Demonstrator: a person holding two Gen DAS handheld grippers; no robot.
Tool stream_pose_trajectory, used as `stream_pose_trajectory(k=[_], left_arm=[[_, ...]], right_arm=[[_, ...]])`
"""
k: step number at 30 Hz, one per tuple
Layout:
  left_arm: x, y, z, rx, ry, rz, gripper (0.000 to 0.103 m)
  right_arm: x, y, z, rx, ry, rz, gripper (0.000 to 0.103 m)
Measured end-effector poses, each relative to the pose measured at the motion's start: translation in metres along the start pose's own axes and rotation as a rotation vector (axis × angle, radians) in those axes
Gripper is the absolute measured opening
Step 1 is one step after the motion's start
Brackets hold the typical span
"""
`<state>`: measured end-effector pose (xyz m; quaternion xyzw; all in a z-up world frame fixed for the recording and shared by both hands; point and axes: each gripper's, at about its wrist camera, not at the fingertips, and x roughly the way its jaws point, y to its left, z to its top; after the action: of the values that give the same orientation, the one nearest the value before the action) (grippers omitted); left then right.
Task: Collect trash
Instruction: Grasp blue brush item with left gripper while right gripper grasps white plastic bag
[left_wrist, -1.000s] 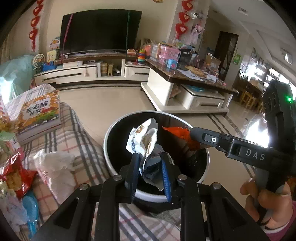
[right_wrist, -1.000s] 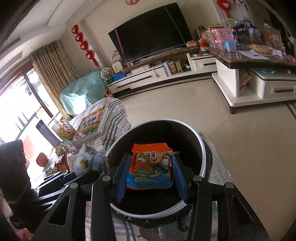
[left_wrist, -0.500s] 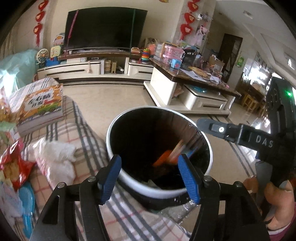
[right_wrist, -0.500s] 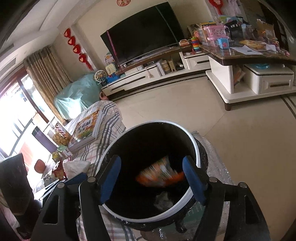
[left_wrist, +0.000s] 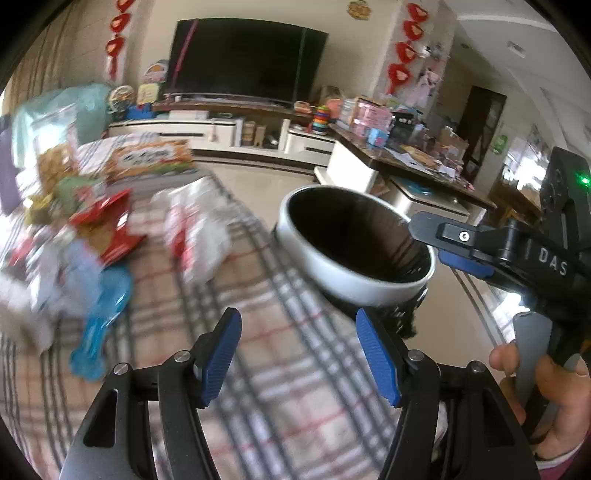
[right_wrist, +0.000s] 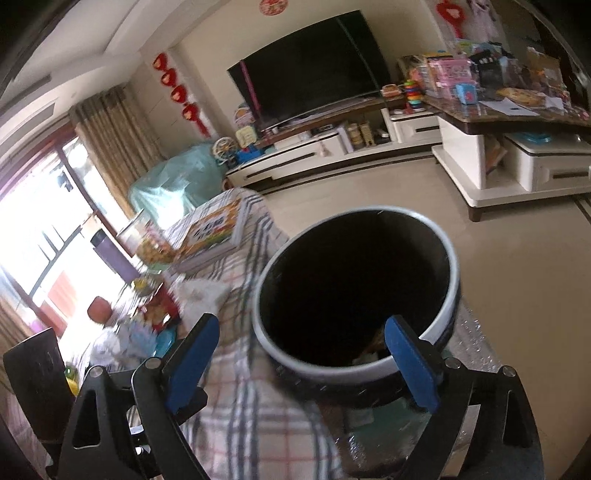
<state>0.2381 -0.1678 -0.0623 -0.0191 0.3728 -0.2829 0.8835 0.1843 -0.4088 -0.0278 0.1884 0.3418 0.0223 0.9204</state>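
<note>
- Lettering "DAS" in white runs along the black body of the right gripper (left_wrist: 448, 254), which reaches in from the right edge of the left wrist view; a green light glows on the unit at upper right.
- Print on the boxed book (right_wrist: 212, 229) at left centre of the right wrist view is too blurred to read.
- Trash bin (left_wrist: 354, 247), black inside with a white rim, sits right of centre in the left view and at centre in the right view (right_wrist: 356, 299), standing against the plaid cloth (left_wrist: 280, 354).
- 1 second ago the left gripper (left_wrist: 299, 356) clamped a crumpled white wrapper over the bin and the right one pinched an orange snack bag; both pieces were falling half a second ago, and now scraps lie in the bin's bottom (right_wrist: 369, 354), dim and hard to identify.
- The left gripper's blue pads stand apart with nothing between them, unchanged over the last half second; the view has swung left, so the bin has slid from centre to the right and the cloth fills the lower frame.
- The right gripper's (right_wrist: 303, 365) jaws have just been opening wider; they are empty and frame the bin's near rim.
- Loose wrappers (left_wrist: 110, 229), red, white and blue, lie smeared by motion at left of the left view.
- A person's hand (left_wrist: 550, 387) grips the right gripper's handle at lower right, fingers curled round it.
</note>
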Motion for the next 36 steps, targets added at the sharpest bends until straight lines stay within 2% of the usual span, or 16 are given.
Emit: stream_pose_trajectory(k=[3, 12, 18, 29, 36], left_arm=[[-0.015, 0.014, -0.012, -0.043, 0.005, 0.001, 0.064], [-0.066, 0.054, -0.032, -0.124, -0.023, 0.102, 0.064], [-0.085, 0.075, -0.043, -0.168, -0.028, 0.151, 0.064], [-0.090, 0.088, -0.041, -0.211, -0.004, 0.196, 0.064], [-0.072, 0.079, -0.023, -0.136, 0.041, 0.202, 0.064]], right_arm=[[0.001, 0.017, -0.011, -0.035, 0.006, 0.014, 0.092], [0.020, 0.060, -0.038, -0.109, 0.052, 0.048, 0.093], [0.034, 0.083, -0.046, -0.150, 0.075, 0.077, 0.093], [0.054, 0.106, -0.042, -0.211, 0.078, 0.080, 0.093], [0.078, 0.121, -0.029, -0.293, 0.052, 0.062, 0.092]])
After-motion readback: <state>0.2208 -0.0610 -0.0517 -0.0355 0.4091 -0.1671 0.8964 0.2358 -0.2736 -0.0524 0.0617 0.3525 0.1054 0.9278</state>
